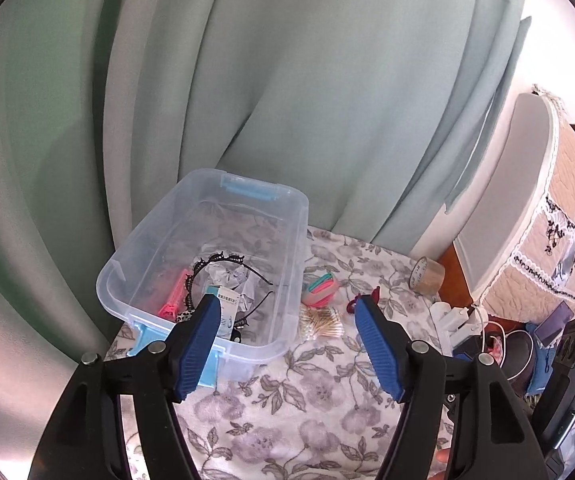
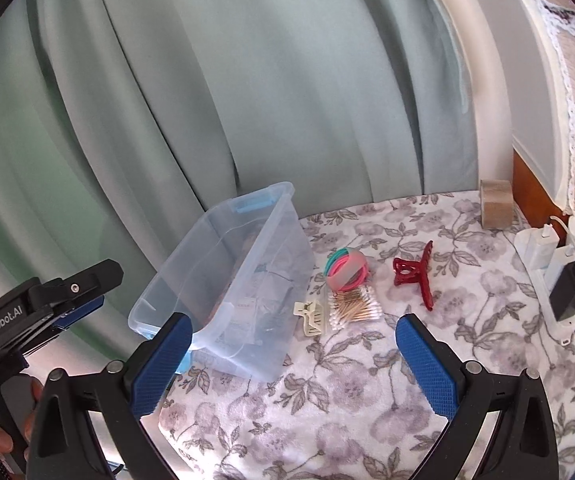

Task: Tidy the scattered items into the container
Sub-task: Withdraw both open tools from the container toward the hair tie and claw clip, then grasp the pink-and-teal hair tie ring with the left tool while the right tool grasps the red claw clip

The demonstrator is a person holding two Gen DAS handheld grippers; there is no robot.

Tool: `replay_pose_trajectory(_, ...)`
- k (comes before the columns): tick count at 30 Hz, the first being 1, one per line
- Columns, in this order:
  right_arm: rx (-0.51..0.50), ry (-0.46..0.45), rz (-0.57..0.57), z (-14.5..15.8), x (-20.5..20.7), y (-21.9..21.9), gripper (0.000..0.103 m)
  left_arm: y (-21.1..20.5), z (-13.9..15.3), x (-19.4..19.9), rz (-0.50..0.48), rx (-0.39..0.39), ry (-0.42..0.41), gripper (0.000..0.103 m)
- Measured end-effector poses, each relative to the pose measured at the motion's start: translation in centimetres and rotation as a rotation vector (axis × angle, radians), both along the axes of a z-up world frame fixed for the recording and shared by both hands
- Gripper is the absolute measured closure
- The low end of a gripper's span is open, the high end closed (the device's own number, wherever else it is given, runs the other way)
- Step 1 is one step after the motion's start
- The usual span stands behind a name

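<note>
Looking through your left wrist view, your left gripper (image 1: pixel 287 308) stands spread with nothing between its pads, just near of the clear container (image 1: pixel 207 264); its blue finger hides part of the box and headband inside. From the right wrist view, your right gripper (image 2: pixel 291 328) is spread too, the red claw clip (image 2: pixel 415 276), hair ties (image 2: pixel 345 270) and cotton swabs (image 2: pixel 353 312) lying right of the container, whose cloudy wall blurs its contents.
</note>
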State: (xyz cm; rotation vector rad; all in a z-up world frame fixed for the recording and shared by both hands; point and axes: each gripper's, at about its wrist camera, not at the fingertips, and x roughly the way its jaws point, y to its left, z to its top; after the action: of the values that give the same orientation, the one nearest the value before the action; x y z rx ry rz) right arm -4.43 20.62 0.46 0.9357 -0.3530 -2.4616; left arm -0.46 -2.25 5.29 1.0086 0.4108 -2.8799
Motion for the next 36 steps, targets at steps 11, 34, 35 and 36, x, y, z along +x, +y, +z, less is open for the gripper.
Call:
replay_pose_trajectory(11,-0.001,-0.059,-0.11,-3.8,-0.5,6.4,0.0,5.9,-2.9,-3.0,-0.12,-0.064,-0.073,0.032)
replay_pose_trajectory(34,0.011,-0.251,-0.074,-10.5,-4.4,8.7,0.0,10.7,-8.9,-11.3,-0.222,-0.099,-0.189,0.032)
replay_pose_trajectory(35,0.015,-0.252,-0.077,-10.5,-4.6,8.7,0.0,10.7,-9.2,-11.9,-0.221,-0.097,-0.194,0.032)
replay_pose_trajectory(36,0.017,-0.255,-0.08,-10.6,-4.8,8.7,0.0,10.6,-9.5,-12.5,-0.217,-0.092,-0.201,0.032)
